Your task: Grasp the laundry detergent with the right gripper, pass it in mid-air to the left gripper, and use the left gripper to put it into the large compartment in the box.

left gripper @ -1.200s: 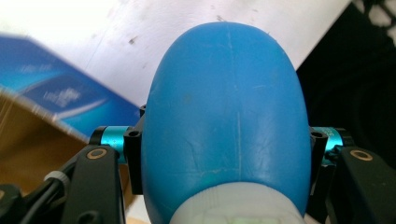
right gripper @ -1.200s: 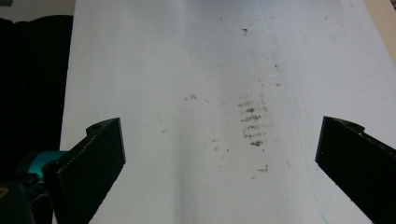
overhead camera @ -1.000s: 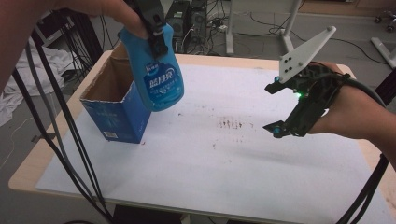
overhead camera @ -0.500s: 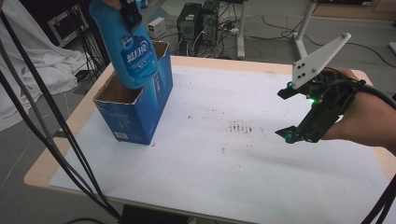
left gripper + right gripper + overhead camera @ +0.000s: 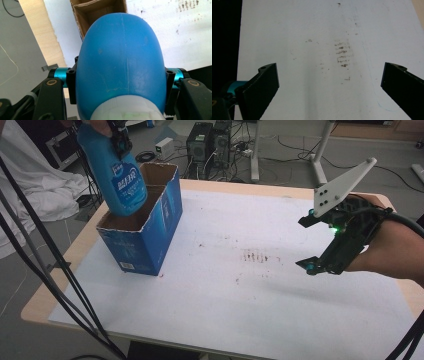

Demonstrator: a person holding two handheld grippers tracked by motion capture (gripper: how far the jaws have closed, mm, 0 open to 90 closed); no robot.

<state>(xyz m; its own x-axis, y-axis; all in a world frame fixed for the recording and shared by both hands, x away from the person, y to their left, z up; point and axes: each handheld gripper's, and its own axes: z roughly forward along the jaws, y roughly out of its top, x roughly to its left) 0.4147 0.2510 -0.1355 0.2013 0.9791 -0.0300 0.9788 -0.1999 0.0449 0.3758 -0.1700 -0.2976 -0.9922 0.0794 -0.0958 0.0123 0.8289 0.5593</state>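
Blue plastic is what we have in the left gripper (image 5: 119, 139): a bottle (image 5: 121, 177) with a white label, pinched near its neck and hanging base-down, a little tilted, with its lower end just inside the open top of the box (image 5: 145, 237). In the left gripper view the bottle (image 5: 121, 65) sits between our two black jaws, which press against its sides, and past its rounded base we see the brown cardboard inside of the box (image 5: 97, 12). That box is blue outside, stands upright at the left end of the bench (image 5: 55, 275), and has a divider splitting it into two compartments; the bottle hangs over the nearer one. White sheeting (image 5: 260, 305) covers most of the bench top and bears a patch of brown smudges (image 5: 255, 256) near its middle. Our right gripper (image 5: 306, 242) hovers above the right side of the bench, well apart from the box, its jaws spread wide with nothing between them; in the right gripper view they frame the same smudges (image 5: 342, 55) on the sheeting (image 5: 294, 27).
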